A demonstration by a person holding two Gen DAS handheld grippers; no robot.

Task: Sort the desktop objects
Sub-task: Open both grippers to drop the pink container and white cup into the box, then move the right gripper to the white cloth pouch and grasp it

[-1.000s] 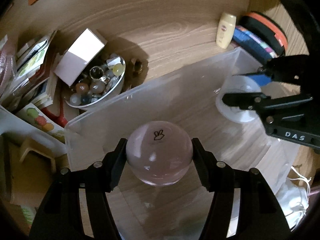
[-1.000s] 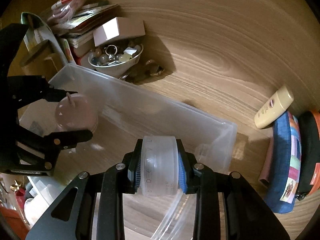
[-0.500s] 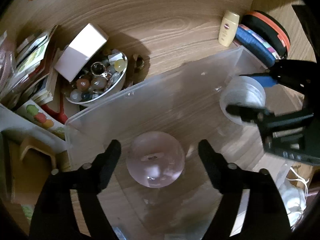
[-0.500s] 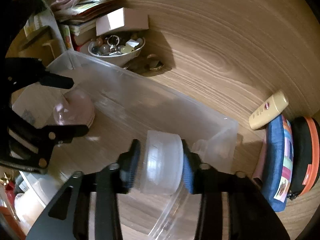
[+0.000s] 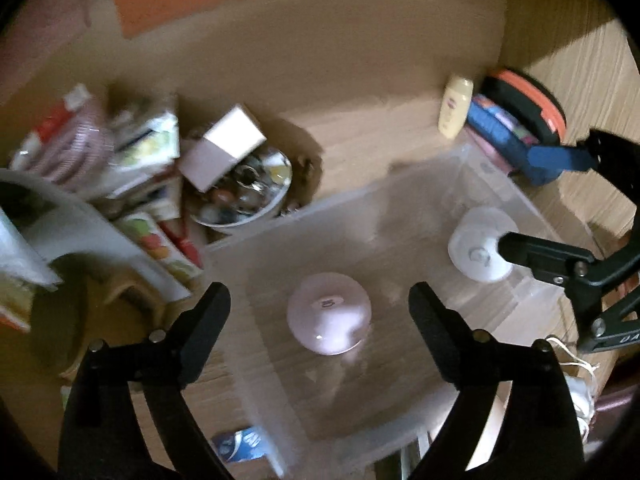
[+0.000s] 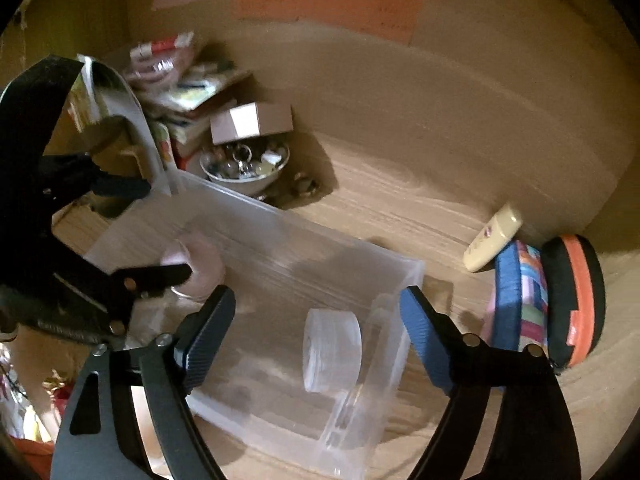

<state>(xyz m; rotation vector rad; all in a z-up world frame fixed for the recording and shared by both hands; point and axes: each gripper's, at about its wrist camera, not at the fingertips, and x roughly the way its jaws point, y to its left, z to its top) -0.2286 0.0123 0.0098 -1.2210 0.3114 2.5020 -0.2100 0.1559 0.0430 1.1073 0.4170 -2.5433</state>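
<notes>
Pale pink sphere (image 5: 329,323) with a small dark mark; frosted white round jar (image 6: 331,350); clear plastic bin (image 6: 408,280); cream-yellow bottle (image 5: 455,106); blue pouch (image 6: 520,300) with multicoloured patches; black case (image 6: 576,300) with an orange band; light wood-grain desk (image 6: 420,200).

Your wooden desk (image 6: 420,200), crowded at its edges.
On it sit your clear bin (image 6: 280,240), trinket bowl (image 5: 256,216), lotion bottle (image 5: 454,106) and leaning books (image 5: 160,216).

left tool (image 5: 319,307) jaws just been opening, now standing wide with nothing gripped. pink ball (image 5: 329,319) sitting loose in clear bin (image 5: 404,196) between them. white roll (image 5: 482,249) lying in bin by right tool (image 5: 538,204).
</notes>
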